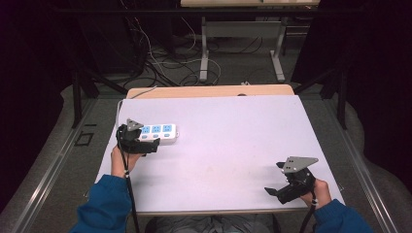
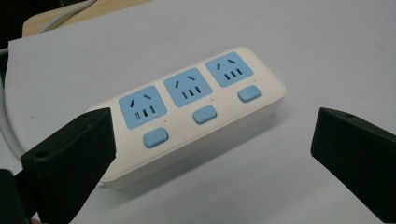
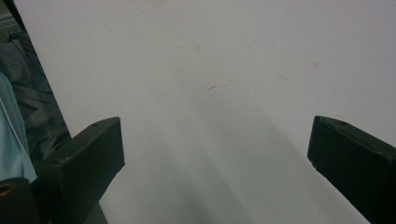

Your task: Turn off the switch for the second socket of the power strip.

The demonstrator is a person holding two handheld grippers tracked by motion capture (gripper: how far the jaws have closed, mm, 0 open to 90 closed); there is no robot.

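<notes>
Seen from the high view, a person's left gripper [image 1: 145,144] sits at the near end of a white power strip [image 1: 159,133] on the left part of a white table [image 1: 228,141], while the right gripper [image 1: 278,190] rests near the front right corner, well apart from the strip. The strip's cord [image 1: 119,108] trails off the far left edge. Most of the tabletop between the two grippers lies bare, leaving wide room to slide or carry the strip toward the middle.

Closer in, the left gripper view shows its jaws spread wide, the left jaw just beside or touching the strip's near end, the right jaw standing off on bare table. The power strip [image 2: 196,109] lies flat, its three blue sockets and three blue switches facing up. This looks like the approach before a grasp; the next move likely calls for bringing the open jaws across the strip's body and closing.

Along the right gripper view, jaws are likewise spread, pinching nothing, over bare table [image 3: 224,70], with the table's edge close at that view's left.
</notes>
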